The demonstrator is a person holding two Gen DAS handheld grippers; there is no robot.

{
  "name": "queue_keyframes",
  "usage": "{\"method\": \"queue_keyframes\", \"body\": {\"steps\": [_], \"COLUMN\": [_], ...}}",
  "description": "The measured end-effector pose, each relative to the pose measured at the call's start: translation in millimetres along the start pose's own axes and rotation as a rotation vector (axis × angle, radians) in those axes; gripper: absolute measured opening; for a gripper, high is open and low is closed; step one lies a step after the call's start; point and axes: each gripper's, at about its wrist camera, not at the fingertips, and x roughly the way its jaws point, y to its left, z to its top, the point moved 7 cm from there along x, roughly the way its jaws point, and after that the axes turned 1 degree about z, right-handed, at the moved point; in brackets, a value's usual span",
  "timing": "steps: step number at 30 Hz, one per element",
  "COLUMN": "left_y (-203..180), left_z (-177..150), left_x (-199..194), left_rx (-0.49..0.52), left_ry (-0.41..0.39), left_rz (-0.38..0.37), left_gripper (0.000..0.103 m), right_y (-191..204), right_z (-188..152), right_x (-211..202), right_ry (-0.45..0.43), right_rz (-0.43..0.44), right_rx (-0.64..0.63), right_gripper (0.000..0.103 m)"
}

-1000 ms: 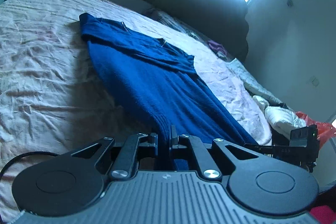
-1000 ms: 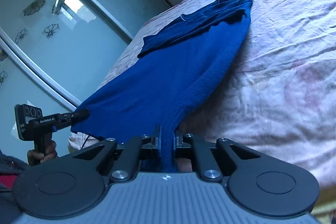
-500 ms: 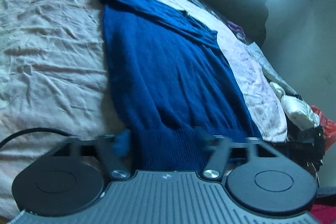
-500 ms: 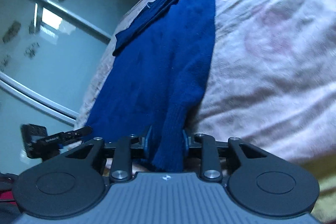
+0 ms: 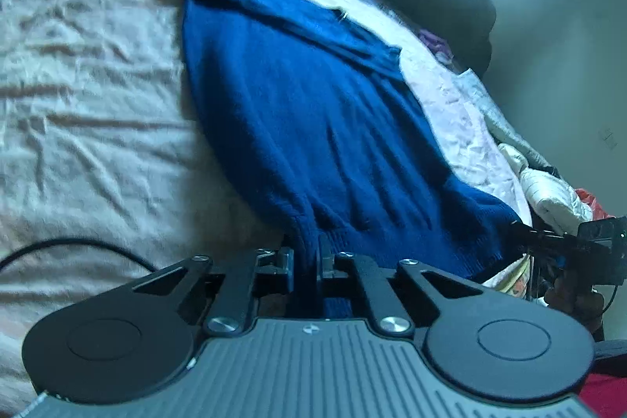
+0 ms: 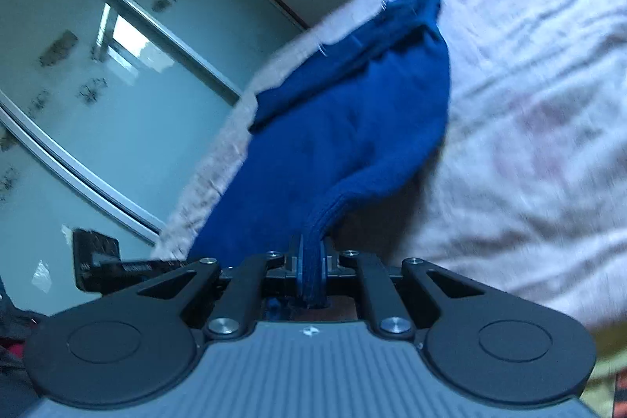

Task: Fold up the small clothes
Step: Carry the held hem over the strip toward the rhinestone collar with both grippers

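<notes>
My left gripper (image 5: 307,263) pinches the ribbed hem of the blue sweater (image 5: 313,112) at six o'clock — jaws clamped on knit. My right gripper (image 6: 311,267) grips the other hem corner likewise. The sweater runs toward twelve across the wrinkled pink bedsheet (image 5: 78,96).

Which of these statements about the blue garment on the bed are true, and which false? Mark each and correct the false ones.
1. The left gripper has its jaws shut on the ribbed hem of the blue knitted sweater. True.
2. The right gripper hangs open above the bed, holding nothing. False: its jaws are shut on a bunched corner of the sweater's hem.
3. The sweater lies on a wrinkled pale bedsheet. True.
4. The sweater is already folded into a small square. False: it lies spread out along the bed, its far end away from the grippers.
5. A sliding door with flower prints stands beside the bed. True.
</notes>
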Motion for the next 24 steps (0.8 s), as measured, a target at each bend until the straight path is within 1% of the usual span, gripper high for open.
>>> {"method": "queue_keyframes", "body": {"steps": [3,5,8,13,18,24], "left_y": [-8,-14,-23,-38,-42,-40], "left_z": [12,24,47,85,118,161], "left_x": [-10,-17,-26,-36,-38,-34], "left_rx": [0.017,0.036,0.076,0.1,0.104,0.111], "left_ry": [-0.048,-0.081,-0.141,-0.224,-0.28,-0.319], "left_rz": [-0.008,-0.007,0.013,0.012,0.019,0.019], "left_gripper": [0.008,0.008,0.008,0.008,0.008,0.008], "right_y": [4,8,17,28,28,22], "right_z": [11,19,39,79,113,144], "right_x": [1,3,4,7,17,30], "right_ry": [-0.036,-0.058,-0.109,-0.202,-0.271,-0.331], "right_rz": [0.028,0.039,0.076,0.118,0.137,0.147], "right_rx": [0.016,0.004,-0.016,-0.054,-0.041,-0.028], "right_gripper": [0.007,0.007,0.007,0.008,0.008,0.008]}}
